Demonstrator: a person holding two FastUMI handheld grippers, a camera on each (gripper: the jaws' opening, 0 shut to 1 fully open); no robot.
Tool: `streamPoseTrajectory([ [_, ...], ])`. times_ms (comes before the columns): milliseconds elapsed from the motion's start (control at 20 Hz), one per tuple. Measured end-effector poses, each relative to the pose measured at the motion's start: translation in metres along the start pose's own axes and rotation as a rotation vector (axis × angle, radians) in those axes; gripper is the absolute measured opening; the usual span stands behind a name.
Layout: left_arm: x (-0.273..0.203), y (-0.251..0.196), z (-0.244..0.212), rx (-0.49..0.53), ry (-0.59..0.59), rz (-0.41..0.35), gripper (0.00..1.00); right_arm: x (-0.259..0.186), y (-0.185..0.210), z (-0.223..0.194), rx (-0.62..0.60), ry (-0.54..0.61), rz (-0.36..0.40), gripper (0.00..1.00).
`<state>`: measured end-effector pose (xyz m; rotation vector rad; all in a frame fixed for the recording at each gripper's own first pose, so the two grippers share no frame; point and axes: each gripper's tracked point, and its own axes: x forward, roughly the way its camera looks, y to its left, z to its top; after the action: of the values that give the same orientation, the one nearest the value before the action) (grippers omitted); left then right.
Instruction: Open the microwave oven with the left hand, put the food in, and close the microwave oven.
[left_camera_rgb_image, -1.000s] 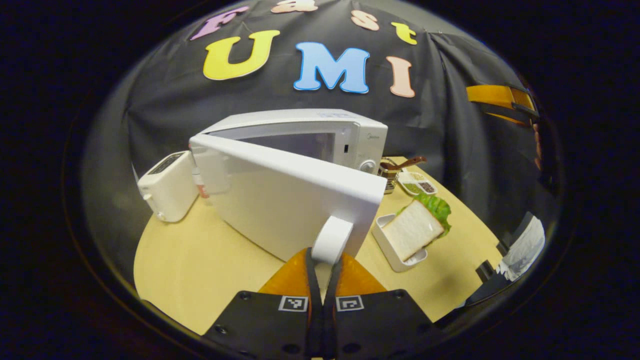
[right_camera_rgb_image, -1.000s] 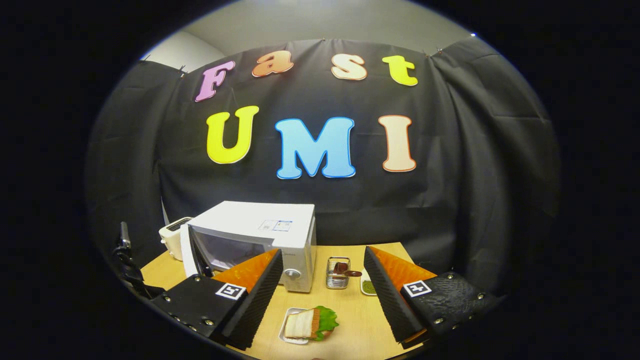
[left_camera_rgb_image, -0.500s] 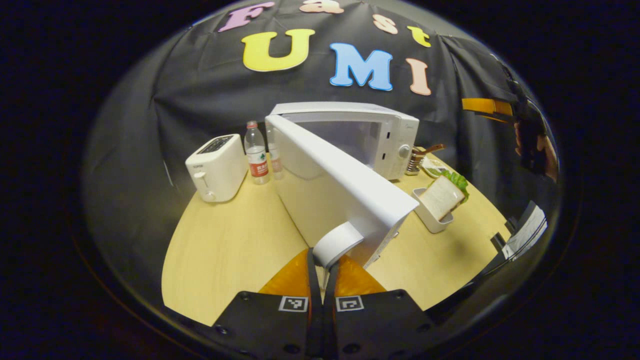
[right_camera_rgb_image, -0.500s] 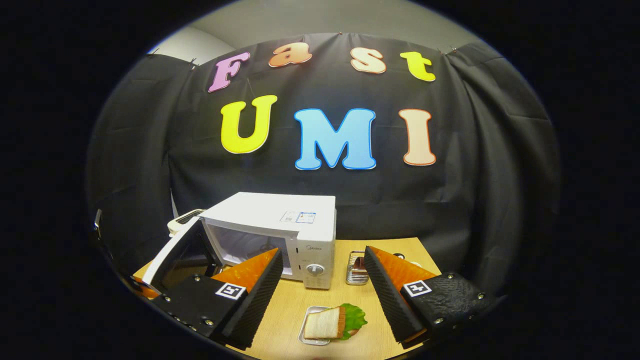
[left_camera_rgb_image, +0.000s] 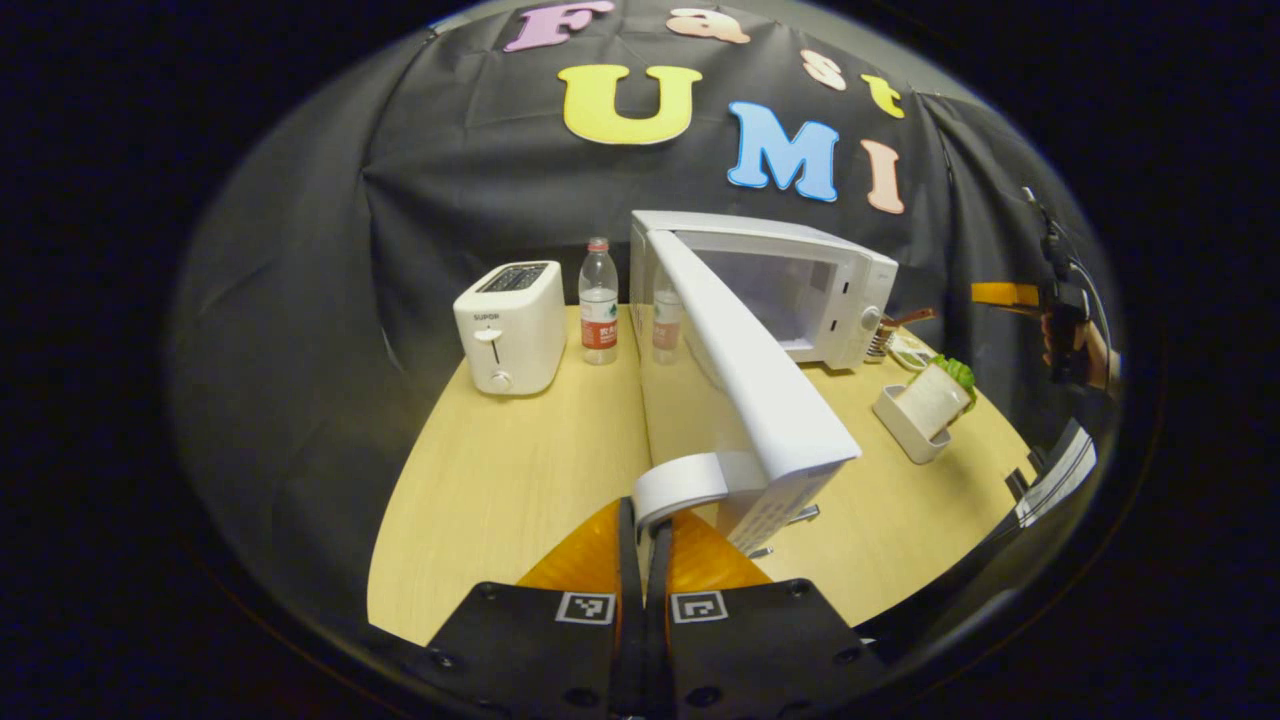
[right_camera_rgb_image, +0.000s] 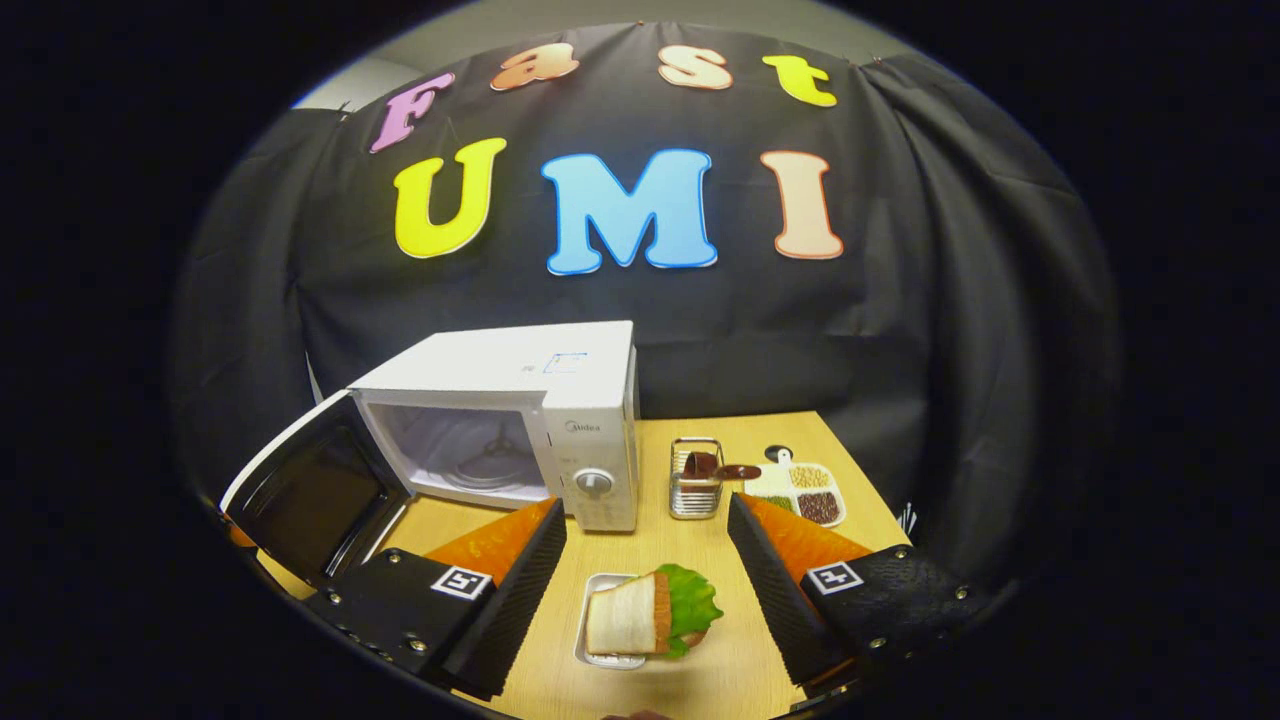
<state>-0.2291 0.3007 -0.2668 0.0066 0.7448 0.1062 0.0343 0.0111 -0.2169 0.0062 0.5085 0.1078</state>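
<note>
The white microwave (left_camera_rgb_image: 800, 290) stands at the back of the wooden table with its door (left_camera_rgb_image: 760, 390) swung wide open. My left gripper (left_camera_rgb_image: 646, 518) is shut on the door's white handle (left_camera_rgb_image: 690, 478). In the right gripper view the cavity (right_camera_rgb_image: 470, 455) is open and empty, and the door's dark inner side (right_camera_rgb_image: 310, 490) faces me. The sandwich (right_camera_rgb_image: 645, 618), bread with lettuce, lies in a small white tray (right_camera_rgb_image: 598, 658) in front of the microwave. My right gripper (right_camera_rgb_image: 645, 505) hovers open just above and before it, holding nothing. From the left gripper view, the sandwich (left_camera_rgb_image: 935, 395) sits right of the door.
A white toaster (left_camera_rgb_image: 505, 325) and a water bottle (left_camera_rgb_image: 598, 315) stand left of the microwave, with a second bottle (left_camera_rgb_image: 665, 320) behind the door. A wire utensil holder (right_camera_rgb_image: 695, 480) and a divided dish (right_camera_rgb_image: 800, 492) sit right of the microwave. The table edge (left_camera_rgb_image: 450, 620) is near.
My left gripper has pulled the door from partly open to wide open. My right gripper has come lower and closer over the sandwich, still open.
</note>
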Motion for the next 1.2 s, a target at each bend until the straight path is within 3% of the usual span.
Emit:
streamPoseTrajectory([
  [450, -0.007, 0.002, -0.001, -0.016, -0.038, -0.006, 0.09, 0.026, -0.023, -0.113, 0.243, 0.339, 0.049, 0.99],
  [650, -0.033, 0.017, -0.015, -0.072, -0.036, 0.066, 0.18, 0.029, -0.017, -0.137, 0.279, 0.405, 0.11, 0.99],
  [750, -0.06, 0.017, 0.006, -0.109, -0.099, 0.13, 0.16, 0.033, -0.014, -0.146, 0.288, 0.432, 0.123, 0.99],
  [900, -0.091, -0.024, 0.086, -0.151, -0.294, 0.156, 0.18, 0.04, -0.008, -0.156, 0.321, 0.461, 0.143, 0.99],
  [950, -0.095, -0.045, 0.115, -0.16, -0.357, 0.131, 0.22, 0.041, -0.007, -0.156, 0.329, 0.469, 0.146, 0.98],
  [1050, -0.094, -0.087, 0.161, -0.134, -0.448, 0.067, 0.61, 0.042, -0.001, -0.156, 0.367, 0.48, 0.157, 0.88],
  [1150, -0.09, -0.124, 0.19, -0.099, -0.5, -0.011, 0.99, 0.049, 0.011, -0.158, 0.426, 0.484, 0.18, 0.84],
  [1200, -0.086, -0.138, 0.2, -0.093, -0.516, -0.043, 0.96, 0.045, 0.007, -0.151, 0.451, 0.468, 0.184, 0.7],
])
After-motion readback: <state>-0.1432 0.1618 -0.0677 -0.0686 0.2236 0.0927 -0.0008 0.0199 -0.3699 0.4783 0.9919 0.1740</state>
